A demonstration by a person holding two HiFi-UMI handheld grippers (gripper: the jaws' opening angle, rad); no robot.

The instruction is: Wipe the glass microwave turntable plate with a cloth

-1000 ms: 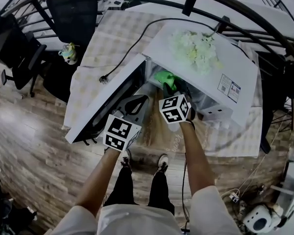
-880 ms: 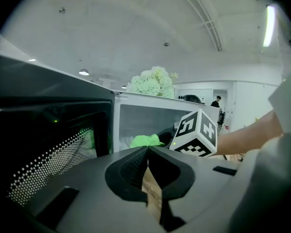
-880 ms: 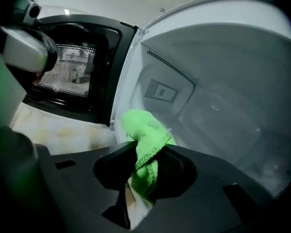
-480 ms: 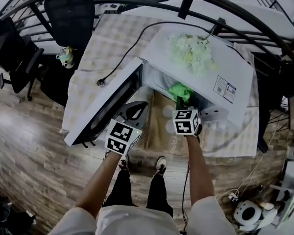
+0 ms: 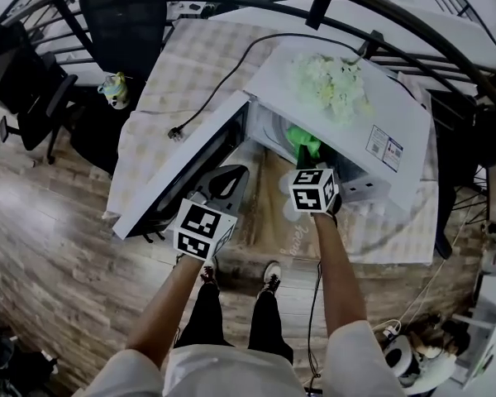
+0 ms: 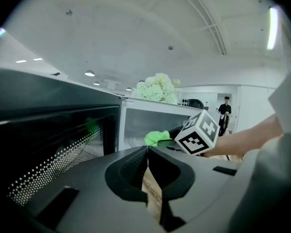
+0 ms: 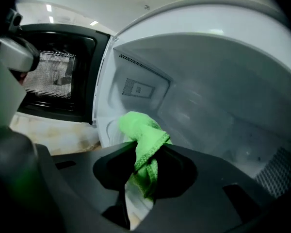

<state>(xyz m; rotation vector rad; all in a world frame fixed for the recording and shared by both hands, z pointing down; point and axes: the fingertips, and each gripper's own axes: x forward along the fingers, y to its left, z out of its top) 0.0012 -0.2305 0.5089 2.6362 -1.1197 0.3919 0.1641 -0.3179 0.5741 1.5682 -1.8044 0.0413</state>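
microwave (image 5: 405,110), white and boxy, stands door-open in the head view; right gripper (image 5: 304,154) reaches inside it, left gripper (image 5: 226,182) hangs outside its door. left gripper view: ribbed black jaws pressed together, empty. right gripper view: jaws pinch crumpled nubby green cloth (image 7: 144,144) over the faint round glass plate (image 7: 109,127) on the microwave floor.

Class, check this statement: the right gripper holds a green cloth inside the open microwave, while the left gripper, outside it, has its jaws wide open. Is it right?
Not quite. The left gripper is shut, jaws meeting with nothing between them, as the left gripper view shows. The rest stands: the right gripper holds the green cloth inside the open microwave.
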